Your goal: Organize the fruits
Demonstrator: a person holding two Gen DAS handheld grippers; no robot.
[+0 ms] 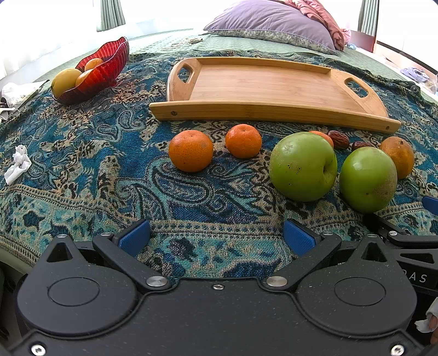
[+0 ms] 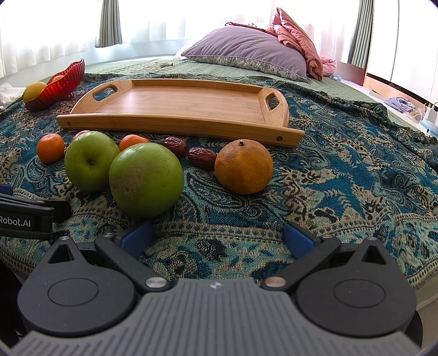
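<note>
Loose fruit lies on a patterned cloth in front of an empty wooden tray (image 1: 262, 109) (image 2: 175, 123). Two green apples (image 1: 302, 165) (image 1: 368, 179) (image 2: 90, 161) (image 2: 146, 179), small tangerines (image 1: 190, 150) (image 1: 243, 140) (image 2: 50, 148), a larger orange (image 1: 401, 156) (image 2: 243, 166) and two dark dates (image 1: 339, 139) (image 2: 202, 157) (image 2: 175, 145) lie there. My left gripper (image 1: 216, 237) is open and empty, low over the cloth before the tangerines. My right gripper (image 2: 217, 237) is open and empty, just short of the near apple and the orange.
A red glass bowl (image 1: 109, 64) (image 2: 64, 82) with yellow-orange fruit stands at the back left. A crumpled tissue (image 1: 17, 164) lies at the left. A purple pillow (image 1: 271, 23) (image 2: 246, 52) and pink bedding lie behind the tray. The cloth's edge drops off at the right.
</note>
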